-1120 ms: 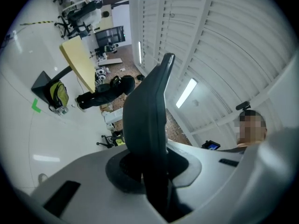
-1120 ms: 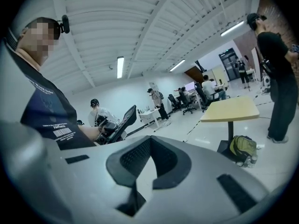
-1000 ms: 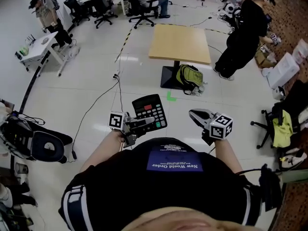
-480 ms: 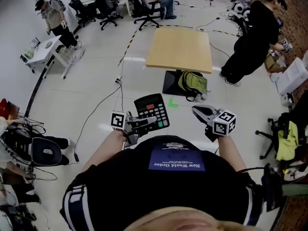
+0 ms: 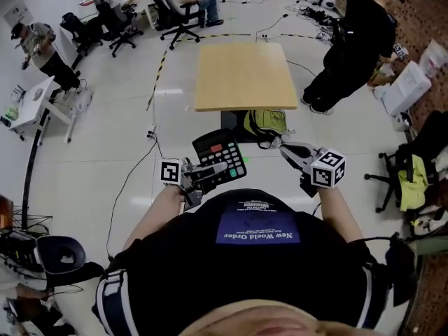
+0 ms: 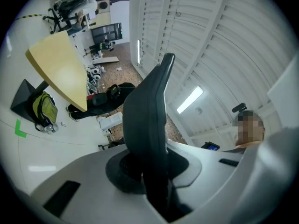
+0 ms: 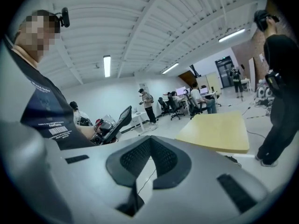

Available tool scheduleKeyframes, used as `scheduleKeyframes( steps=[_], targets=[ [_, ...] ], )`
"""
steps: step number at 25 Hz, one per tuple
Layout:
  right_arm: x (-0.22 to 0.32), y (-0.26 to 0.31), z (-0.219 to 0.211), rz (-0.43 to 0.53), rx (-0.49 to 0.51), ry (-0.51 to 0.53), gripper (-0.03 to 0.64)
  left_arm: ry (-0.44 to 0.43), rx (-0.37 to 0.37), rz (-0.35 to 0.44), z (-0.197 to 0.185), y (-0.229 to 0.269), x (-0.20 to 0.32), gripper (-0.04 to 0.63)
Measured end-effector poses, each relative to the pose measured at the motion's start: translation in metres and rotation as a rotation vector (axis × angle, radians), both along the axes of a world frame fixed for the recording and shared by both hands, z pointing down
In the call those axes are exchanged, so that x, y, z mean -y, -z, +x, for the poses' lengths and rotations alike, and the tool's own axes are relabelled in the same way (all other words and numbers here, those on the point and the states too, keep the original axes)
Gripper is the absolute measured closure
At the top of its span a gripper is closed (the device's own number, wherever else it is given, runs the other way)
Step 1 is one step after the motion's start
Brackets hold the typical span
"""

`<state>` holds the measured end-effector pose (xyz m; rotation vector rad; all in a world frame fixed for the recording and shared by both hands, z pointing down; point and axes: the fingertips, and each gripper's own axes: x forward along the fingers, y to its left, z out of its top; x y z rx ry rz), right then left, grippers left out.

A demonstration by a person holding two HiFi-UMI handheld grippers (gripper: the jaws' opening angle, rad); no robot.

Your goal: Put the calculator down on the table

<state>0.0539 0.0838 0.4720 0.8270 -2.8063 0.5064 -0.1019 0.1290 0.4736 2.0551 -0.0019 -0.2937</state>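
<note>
In the head view the black calculator (image 5: pixel 219 158), with grey keys and one red key, is carried in the air over the white floor. My left gripper (image 5: pixel 208 173) is shut on its near edge. In the left gripper view the calculator (image 6: pixel 147 111) stands edge-on between the pads of the left gripper (image 6: pixel 152 171). My right gripper (image 5: pixel 285 148) is held beside it to the right, shut and empty. In the right gripper view its pads (image 7: pixel 135 157) meet in a point, and the calculator (image 7: pixel 119 120) shows at the left. The square wooden table (image 5: pixel 245 75) stands ahead, its top bare.
A green and black backpack (image 5: pixel 264 122) lies at the table's base. A person in black (image 5: pixel 350 40) stands to the table's right. Office chairs and seated people (image 5: pixel 175 5) are at the back. A cable (image 5: pixel 133 173) runs over the floor on the left, and a chair (image 5: pixel 413 166) stands at the right.
Both grippers have moved forward toward the table, which now lies nearer and larger in the head view. The calculator stays in the left gripper's hold.
</note>
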Motion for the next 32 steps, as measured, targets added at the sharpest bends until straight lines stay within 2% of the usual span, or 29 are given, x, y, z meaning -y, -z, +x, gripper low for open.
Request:
scheduleKeyframes(
  steps=[4, 8, 13, 16, 21, 24, 27, 32],
  targets=[
    [0.043, 0.013, -0.046, -0.007, 0.012, -0.041, 0.629, -0.057, 0.014, 0.013, -0.047, 0.007, 0.049, 0.508],
    [0.078, 0.004, -0.079, -0.035, 0.013, -0.059, 0.629, -0.07, 0.028, -0.002, -0.082, -0.003, 0.1, 0.508],
    [0.116, 0.0, -0.102, -0.057, -0.002, -0.058, 0.629, -0.077, 0.017, -0.001, -0.101, -0.003, 0.145, 0.508],
    [0.143, -0.001, -0.1, -0.065, 0.0, -0.057, 0.629, -0.075, 0.003, -0.026, -0.101, -0.007, 0.165, 0.508],
    [0.193, -0.014, -0.081, -0.069, 0.028, -0.009, 0.629, -0.023, 0.042, -0.046, -0.084, -0.023, 0.204, 0.508],
    [0.243, -0.007, -0.058, -0.056, 0.043, 0.057, 0.629, 0.036, 0.078, -0.035, -0.057, -0.017, 0.246, 0.508],
    [0.294, 0.007, -0.034, -0.038, 0.034, 0.133, 0.629, 0.106, 0.08, -0.021, -0.027, 0.0, 0.291, 0.508],
    [0.321, 0.01, -0.024, 0.0, 0.042, 0.203, 0.629, 0.184, 0.087, -0.018, -0.017, 0.0, 0.31, 0.508]
  ],
)
